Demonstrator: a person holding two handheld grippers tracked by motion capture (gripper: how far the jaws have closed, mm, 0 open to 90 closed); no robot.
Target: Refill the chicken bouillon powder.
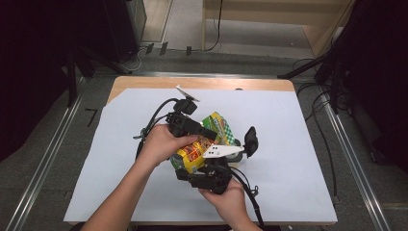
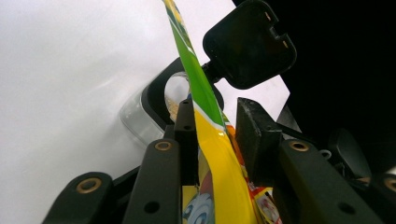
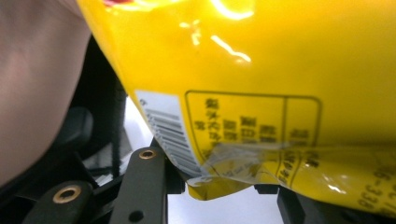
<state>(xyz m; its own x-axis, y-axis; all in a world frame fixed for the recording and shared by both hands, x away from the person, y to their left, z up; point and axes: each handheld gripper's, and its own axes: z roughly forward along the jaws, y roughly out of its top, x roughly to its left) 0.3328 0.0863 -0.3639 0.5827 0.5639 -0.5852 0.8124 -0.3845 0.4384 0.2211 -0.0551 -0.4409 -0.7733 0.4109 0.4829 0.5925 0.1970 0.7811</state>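
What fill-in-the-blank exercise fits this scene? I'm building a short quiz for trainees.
1. The crinkly yellow and green snack bag is held by ____ grippers.
2. The table is covered by a ____ sheet.
3. The clear plastic container has a ____ flip lid.
4. The barcode is printed on the bag's ____ part.

Missing words: two; white; black; yellow

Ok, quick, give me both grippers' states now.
Left gripper: shut on the snack bag, near its top edge.
Right gripper: shut on the same bag's bottom seam.
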